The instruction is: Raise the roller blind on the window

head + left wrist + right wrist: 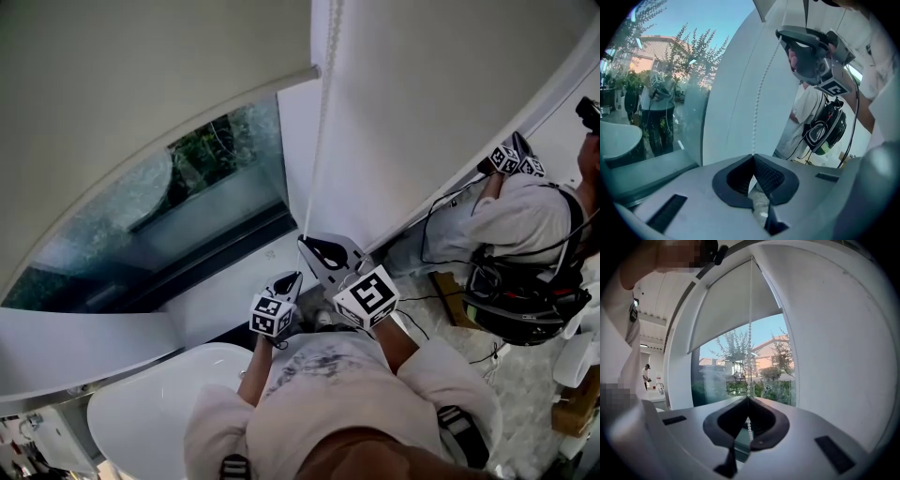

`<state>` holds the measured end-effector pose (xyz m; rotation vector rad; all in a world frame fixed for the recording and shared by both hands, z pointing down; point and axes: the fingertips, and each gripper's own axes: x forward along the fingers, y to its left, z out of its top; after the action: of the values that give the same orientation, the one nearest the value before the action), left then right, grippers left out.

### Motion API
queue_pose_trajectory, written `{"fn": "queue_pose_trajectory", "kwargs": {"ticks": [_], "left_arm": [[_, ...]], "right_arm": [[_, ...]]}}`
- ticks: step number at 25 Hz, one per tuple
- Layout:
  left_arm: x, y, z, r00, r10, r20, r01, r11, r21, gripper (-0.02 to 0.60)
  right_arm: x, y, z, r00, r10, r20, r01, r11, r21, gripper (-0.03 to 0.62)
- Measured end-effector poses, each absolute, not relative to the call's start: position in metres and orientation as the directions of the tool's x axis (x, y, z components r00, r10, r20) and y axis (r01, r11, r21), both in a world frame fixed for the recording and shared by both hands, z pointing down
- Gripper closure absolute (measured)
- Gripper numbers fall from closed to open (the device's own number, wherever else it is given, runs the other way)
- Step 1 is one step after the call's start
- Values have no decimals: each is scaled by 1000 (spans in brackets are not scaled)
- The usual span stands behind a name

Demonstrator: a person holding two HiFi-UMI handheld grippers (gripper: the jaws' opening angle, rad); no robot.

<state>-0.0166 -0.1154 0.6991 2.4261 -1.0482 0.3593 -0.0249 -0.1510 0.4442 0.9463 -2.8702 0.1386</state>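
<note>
The roller blind [733, 301] is partly up. In the right gripper view its bottom rail [736, 331] sits roughly midway down the opening, with bare window glass [736, 373] showing below it at 6 o'clock. I judge about half the lift is left.

Both tools are on the bead chain [750, 338], which hangs by the frame at the blind's 3 o'clock edge. The right tongs [748, 398] are closed on it, with beads running up at 12 o'clock and trailing out below the tips. The left tongs [752, 157] are likewise pinched together on the chain, lower down, with the right tool at their 1 o'clock.

The blind is a matte, pale grey fabric, flat and taut, ending in a slim straight rail. The chain is a string of small white balls, probably plastic and slippery. The tong pads are dark ribbed rubber meeting in a V, and the shells are smooth grey plastic.
</note>
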Motion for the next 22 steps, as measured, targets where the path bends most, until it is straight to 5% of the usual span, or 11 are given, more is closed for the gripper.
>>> {"fn": "queue_pose_trajectory", "kwargs": {"ticks": [15,22], "left_arm": [[-30,-113,568,706,-679,201,-706,-653,273,571],[-31,-114,463,737,-673,68,-672,-717,187,486]], "right_arm": [[-24,-146,465,-799,-571,187,-591,803,-77,533],[-20,-145,464,-798,-571,194,-590,805,-54,533]]}}
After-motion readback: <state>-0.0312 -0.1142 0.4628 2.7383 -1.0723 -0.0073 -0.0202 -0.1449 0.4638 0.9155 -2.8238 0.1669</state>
